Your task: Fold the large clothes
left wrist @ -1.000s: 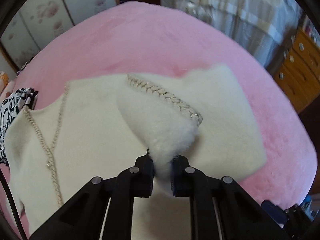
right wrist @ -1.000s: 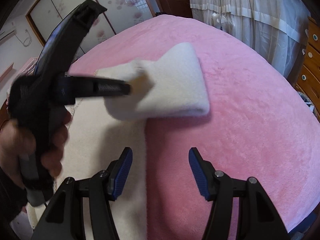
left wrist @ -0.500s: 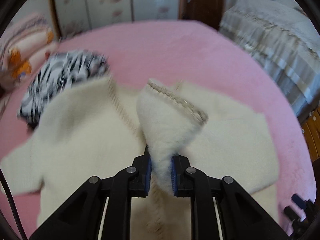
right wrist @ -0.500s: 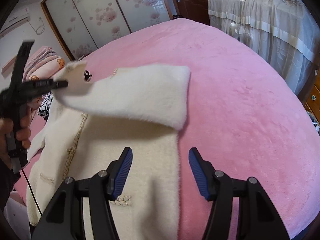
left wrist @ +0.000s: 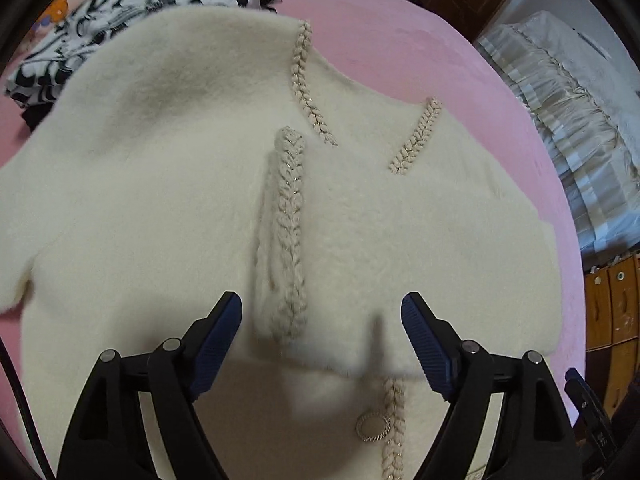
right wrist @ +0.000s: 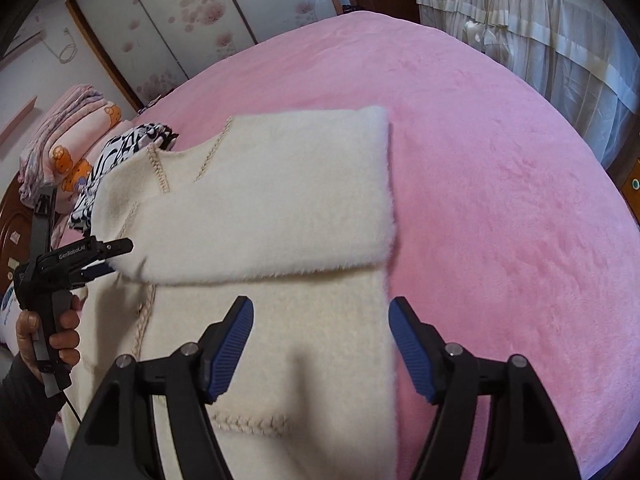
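In the left wrist view, the left gripper (left wrist: 322,320) points steeply down over the cream fuzzy jacket (left wrist: 160,200), which lies spread on the pink bedspread (left wrist: 400,28) and fills most of the frame. Its jaws have just been opening and stand wide apart; the folded-over sleeve (left wrist: 400,260) with its braided cuff trim (left wrist: 290,216) lies below and between them, released, with no pad pressing on it. A round button (left wrist: 373,428) shows at lower centre, partly framed by the gripper's arms. A black-and-white patterned garment (left wrist: 120,8) is cut off at the upper left edge, and the jacket's lower part is hidden behind the gripper body.

In the right wrist view, the right gripper (right wrist: 322,340) also tilts downward, jaws spread and empty, having just widened a little, hovering above the jacket's right edge. The sleeve lies folded across the chest in mid-frame. At the left edge a hand (right wrist: 44,336) grips the handle of the left gripper, whose fingertips sit at the sleeve's cuff end; whether they touch it is hard to make out. A dark sleeved forearm is cut off at lower left. Folded bedding (right wrist: 68,132) is stacked at the upper left.
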A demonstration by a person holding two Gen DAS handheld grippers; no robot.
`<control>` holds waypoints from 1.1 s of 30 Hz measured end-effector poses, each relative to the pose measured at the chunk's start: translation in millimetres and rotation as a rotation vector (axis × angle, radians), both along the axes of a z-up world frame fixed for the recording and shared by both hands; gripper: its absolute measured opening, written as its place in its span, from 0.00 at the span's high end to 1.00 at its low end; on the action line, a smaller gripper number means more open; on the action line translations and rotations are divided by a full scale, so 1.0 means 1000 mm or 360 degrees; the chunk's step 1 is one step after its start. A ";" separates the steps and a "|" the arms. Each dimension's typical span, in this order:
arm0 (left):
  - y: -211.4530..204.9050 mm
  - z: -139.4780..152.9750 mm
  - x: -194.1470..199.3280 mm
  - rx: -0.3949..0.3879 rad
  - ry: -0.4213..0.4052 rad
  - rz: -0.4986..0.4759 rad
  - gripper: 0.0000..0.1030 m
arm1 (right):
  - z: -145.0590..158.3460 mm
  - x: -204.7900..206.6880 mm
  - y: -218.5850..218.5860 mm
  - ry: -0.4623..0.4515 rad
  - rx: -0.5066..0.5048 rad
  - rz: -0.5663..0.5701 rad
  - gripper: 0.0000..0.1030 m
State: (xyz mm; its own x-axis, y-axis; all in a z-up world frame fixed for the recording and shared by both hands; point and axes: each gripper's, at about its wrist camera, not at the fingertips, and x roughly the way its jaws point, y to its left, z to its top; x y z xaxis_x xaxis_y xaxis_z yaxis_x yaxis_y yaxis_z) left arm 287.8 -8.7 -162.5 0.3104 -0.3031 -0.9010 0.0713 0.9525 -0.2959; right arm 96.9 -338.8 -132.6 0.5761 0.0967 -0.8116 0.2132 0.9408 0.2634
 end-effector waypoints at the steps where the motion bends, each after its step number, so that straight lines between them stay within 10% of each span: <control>1: 0.000 -0.003 0.005 -0.0015 0.0021 -0.0007 0.22 | 0.001 0.007 -0.004 0.0001 -0.0005 -0.0023 0.31; 4: -0.003 -0.009 0.014 -0.0002 0.0029 -0.0046 0.42 | -0.002 0.028 -0.016 0.0028 0.0000 -0.0091 0.31; 7: -0.019 -0.008 0.023 0.0103 0.0027 -0.0137 0.87 | -0.014 0.056 -0.027 0.0106 -0.0004 -0.0136 0.32; 9: -0.028 -0.001 0.024 0.0132 -0.0014 -0.0170 0.88 | -0.025 0.070 -0.029 0.0191 -0.0050 -0.0139 0.32; 11: -0.032 0.010 0.026 0.0134 -0.0088 -0.0207 0.88 | -0.041 0.082 -0.027 0.0269 -0.0037 -0.0072 0.71; 16: -0.037 0.023 0.025 0.0200 -0.0274 -0.0227 0.88 | -0.024 0.060 -0.039 0.0054 0.0025 -0.0177 0.80; 20: -0.028 -0.014 0.028 0.0293 -0.0122 -0.0263 0.82 | -0.047 0.059 -0.043 0.0167 0.0103 -0.0207 0.75; 24: -0.008 0.001 0.029 0.0206 -0.0123 -0.0216 0.24 | -0.024 0.058 -0.038 0.0138 0.0066 -0.0115 0.52; 26: -0.002 0.006 0.035 0.0193 -0.0149 -0.0191 0.24 | -0.006 0.061 -0.037 0.0057 0.0038 -0.0070 0.30; 31: 0.002 0.003 0.060 0.0142 -0.0092 -0.0175 0.26 | 0.007 0.100 -0.049 0.0024 0.0000 -0.0098 0.29; 33: 0.000 -0.003 0.068 0.0142 -0.0064 -0.0178 0.42 | 0.002 0.120 -0.059 0.0064 0.0004 -0.0125 0.29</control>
